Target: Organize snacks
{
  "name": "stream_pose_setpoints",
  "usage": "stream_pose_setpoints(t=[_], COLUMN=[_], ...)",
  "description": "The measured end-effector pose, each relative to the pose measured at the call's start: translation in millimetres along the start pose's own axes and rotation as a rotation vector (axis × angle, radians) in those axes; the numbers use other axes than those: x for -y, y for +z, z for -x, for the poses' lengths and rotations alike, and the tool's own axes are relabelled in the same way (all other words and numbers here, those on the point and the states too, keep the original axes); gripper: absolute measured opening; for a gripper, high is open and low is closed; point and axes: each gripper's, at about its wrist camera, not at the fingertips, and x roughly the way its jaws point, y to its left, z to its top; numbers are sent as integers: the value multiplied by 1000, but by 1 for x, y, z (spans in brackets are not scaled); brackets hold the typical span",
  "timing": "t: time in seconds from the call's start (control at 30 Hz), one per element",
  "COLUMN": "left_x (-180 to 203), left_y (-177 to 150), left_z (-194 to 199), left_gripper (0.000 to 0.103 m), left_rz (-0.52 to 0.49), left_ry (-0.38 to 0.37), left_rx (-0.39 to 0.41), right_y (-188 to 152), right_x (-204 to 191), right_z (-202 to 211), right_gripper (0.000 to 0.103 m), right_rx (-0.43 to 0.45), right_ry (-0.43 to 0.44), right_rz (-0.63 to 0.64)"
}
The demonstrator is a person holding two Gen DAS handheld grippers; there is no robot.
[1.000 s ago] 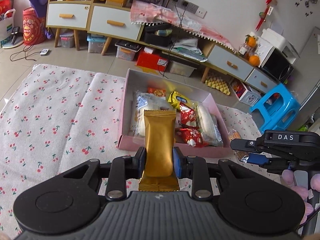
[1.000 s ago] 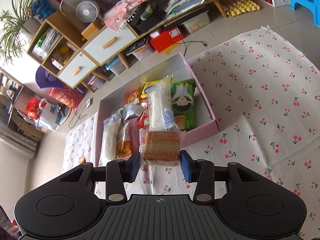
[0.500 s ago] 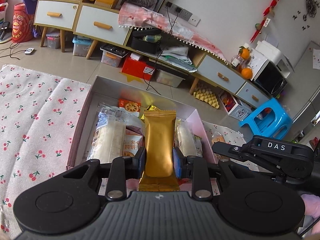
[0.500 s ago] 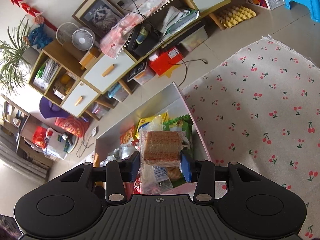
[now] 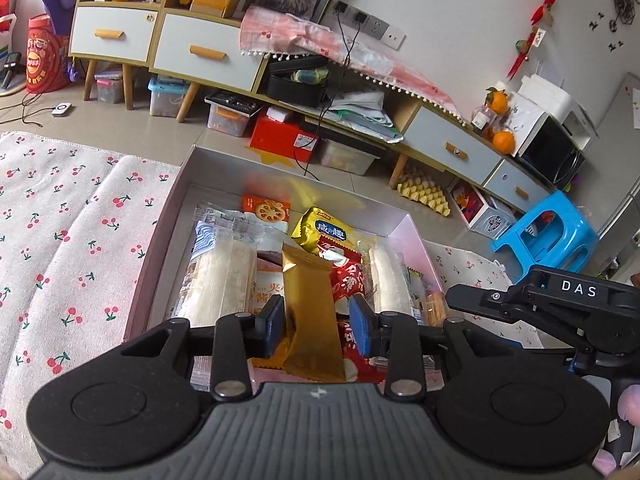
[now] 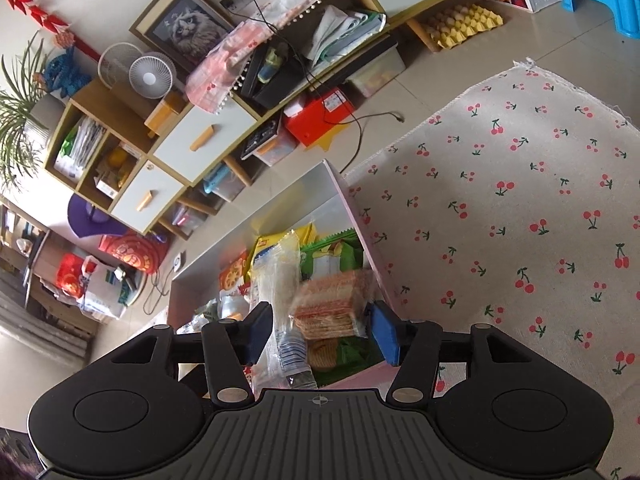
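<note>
Gold snack packet (image 5: 310, 312) and cracker pack (image 6: 330, 306) are lying loose over the pink box (image 5: 416, 232) between both grippers' wide jaws.

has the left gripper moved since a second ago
Yes. The left gripper has moved forward over the pink box; a second ago the box's near wall lay ahead of it. Its jaws have opened, and the gold packet now sits loose between them.

One pink box (image 5: 416, 236); two tongs; one gold packet (image 5: 310, 312); one cracker pack (image 6: 330, 306).
</note>
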Motion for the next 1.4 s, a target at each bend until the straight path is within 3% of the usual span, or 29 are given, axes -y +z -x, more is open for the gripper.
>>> stream_pose_setpoints(t=[0.27, 0.33, 0.5, 0.73, 0.93, 1.4], left_x=[10, 12, 15, 21, 17, 17], left_y=[1, 1, 0, -8, -18, -38], left_z=[4, 5, 14, 26, 37, 69], left_gripper=[59, 70, 82, 95, 102, 103], left_rz=[-61, -72, -89, -144, -173, -180], left_ry=[14, 22, 42, 80, 154, 280], left_rx=[5, -3, -15, -40, -66, -143], right_y=[1, 2, 2, -6, -20, -69], right_x=[-1, -2, -3, -9, -8, -21], right_z=[8, 11, 25, 42, 56, 83], right_gripper=[68, 69, 78, 82, 87, 90], right_rx=[11, 13, 25, 5, -19, -92], right_ry=[-9, -9, -14, -51, -107, -180], right_rz=[25, 35, 47, 133, 219, 365])
